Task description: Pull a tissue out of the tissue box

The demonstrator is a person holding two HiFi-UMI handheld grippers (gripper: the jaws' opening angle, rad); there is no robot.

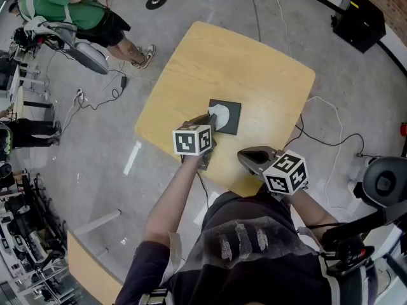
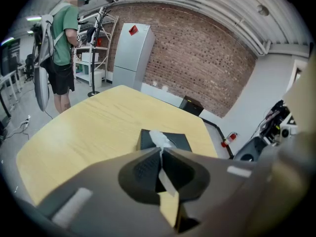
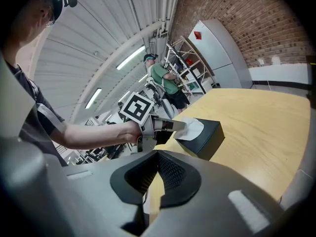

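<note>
Left tongs are pinched on the tissue just ahead; with right tongs pressed together aside, the unheld tissue box could be lifted.

A red brick wall backs the room, with a tall white cabinet against it. The floor is glossy grey concrete (cables trail across it). A pale wooden table stands centrally; strip lights line the ceiling.
</note>
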